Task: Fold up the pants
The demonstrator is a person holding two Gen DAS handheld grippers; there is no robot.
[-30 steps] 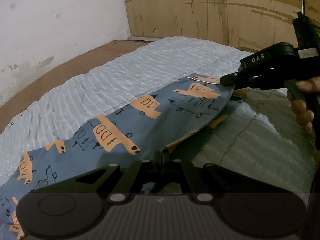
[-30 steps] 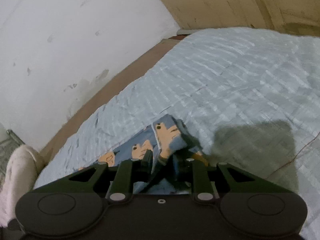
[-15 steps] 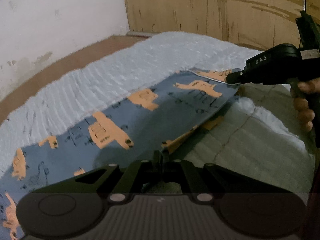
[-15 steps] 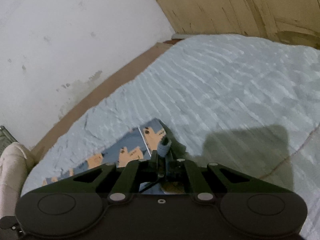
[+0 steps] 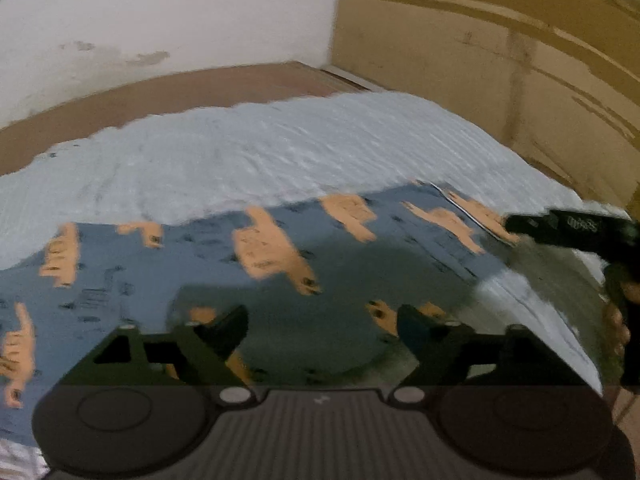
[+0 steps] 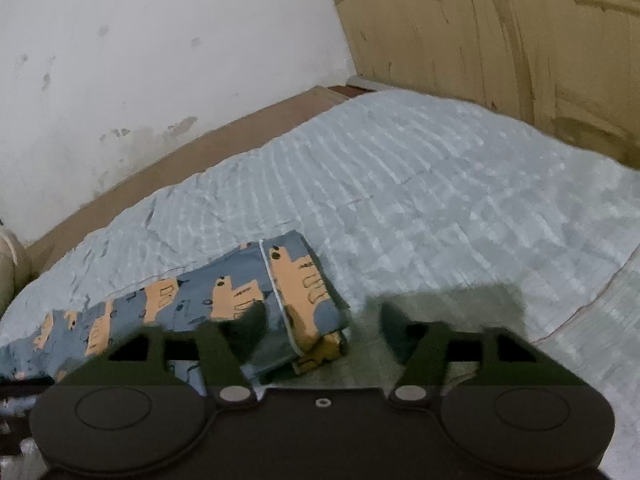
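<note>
While pants [image 6: 224,304] lie flat, both grippers gape.

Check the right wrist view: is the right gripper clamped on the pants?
No. The right gripper's jaws stand wide apart, and the pants lie loose on the bedspread.

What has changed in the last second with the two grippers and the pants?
Both grippers have let go: the left gripper and the right gripper were shut on the pants and their jaws have just been opening. The fabric now lies flat on the light blue bedspread, no longer lifted. The bedspread itself stayed as before.
</note>
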